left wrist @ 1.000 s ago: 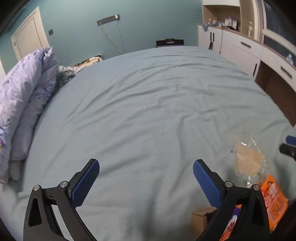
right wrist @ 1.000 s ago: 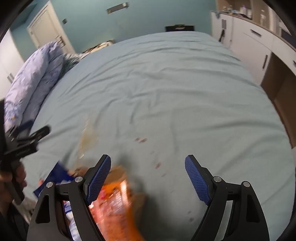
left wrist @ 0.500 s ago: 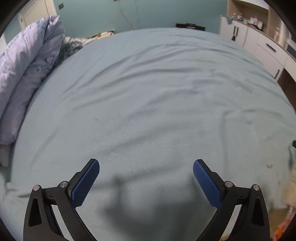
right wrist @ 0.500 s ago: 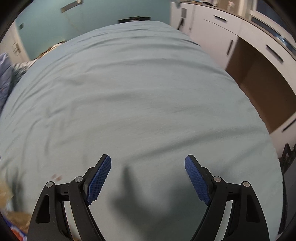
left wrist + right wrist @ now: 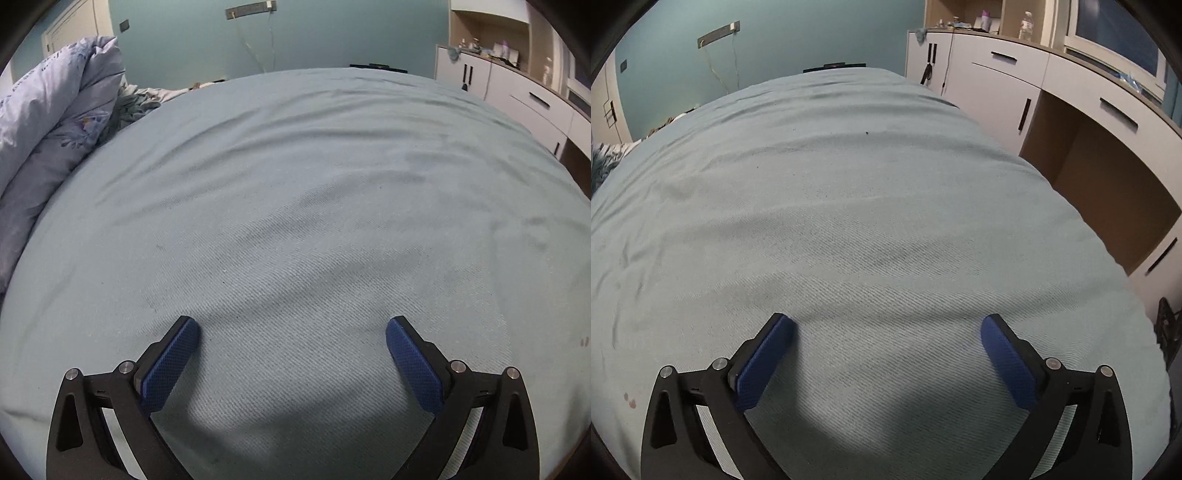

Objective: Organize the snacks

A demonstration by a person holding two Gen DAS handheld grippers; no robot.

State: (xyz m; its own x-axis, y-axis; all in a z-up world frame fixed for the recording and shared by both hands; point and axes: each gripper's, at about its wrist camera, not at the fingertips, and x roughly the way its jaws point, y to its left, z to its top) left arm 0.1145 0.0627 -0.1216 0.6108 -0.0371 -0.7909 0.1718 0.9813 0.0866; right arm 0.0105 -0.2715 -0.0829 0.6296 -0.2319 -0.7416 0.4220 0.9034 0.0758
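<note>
Left tongs [image 5: 293,328] spread wide, right tongs [image 5: 887,326] just widened, both empty over bedsheet [image 5: 295,206]

My right gripper [image 5: 886,328] has just opened wider, nothing between its jaws. Snack packets formerly at 4 and 7 o'clock have left both views; bedsheet [image 5: 295,206] now fills them.

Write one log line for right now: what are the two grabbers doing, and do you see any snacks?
left gripper: open, nothing between jaws | right gripper: open, jaws just widened, nothing between them | under both: bare blue bedsheet | snacks: none in view
</note>
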